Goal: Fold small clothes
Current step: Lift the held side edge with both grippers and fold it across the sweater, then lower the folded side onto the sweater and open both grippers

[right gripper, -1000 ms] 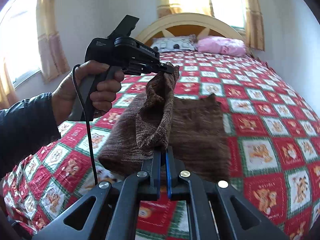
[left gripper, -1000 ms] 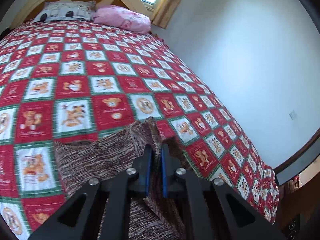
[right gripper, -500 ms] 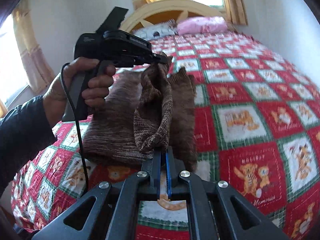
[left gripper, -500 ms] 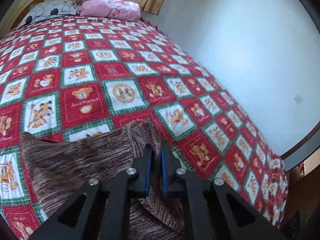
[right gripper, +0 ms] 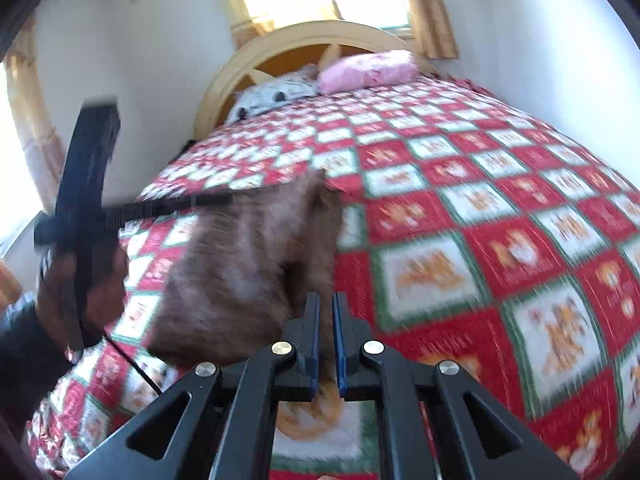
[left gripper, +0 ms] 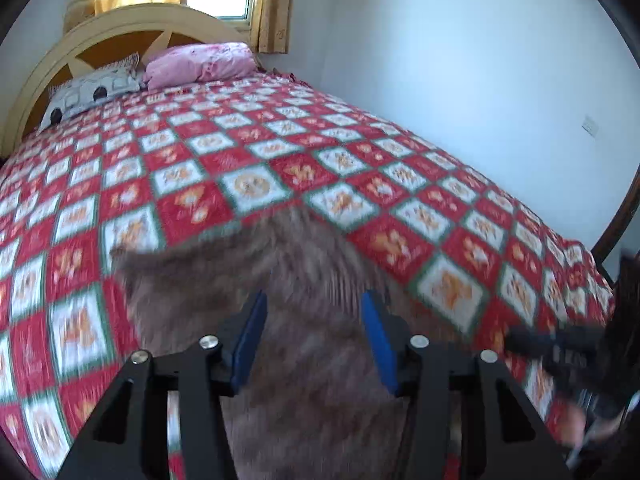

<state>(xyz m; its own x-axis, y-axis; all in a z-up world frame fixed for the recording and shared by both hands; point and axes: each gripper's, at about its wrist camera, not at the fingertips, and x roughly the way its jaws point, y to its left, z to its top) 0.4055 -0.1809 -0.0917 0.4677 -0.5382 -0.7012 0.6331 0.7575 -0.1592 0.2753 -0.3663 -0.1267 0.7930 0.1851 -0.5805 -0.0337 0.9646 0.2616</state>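
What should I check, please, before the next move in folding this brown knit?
1. Left gripper let go: ok, its jaws have just been opening, pads clear of the knit.
2. Right gripper grip: cannot tell, jaws nearly shut, picture blurred.
3. Knit lying on the bedspread: ok.
4. Fold edges lined up: cannot tell, blurred.
5. Pillows well away: ok.

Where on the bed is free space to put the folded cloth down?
Free: the quilt between the brown garment and the pillows, and toward the wall. Crowded: around the garment, where both grippers work.
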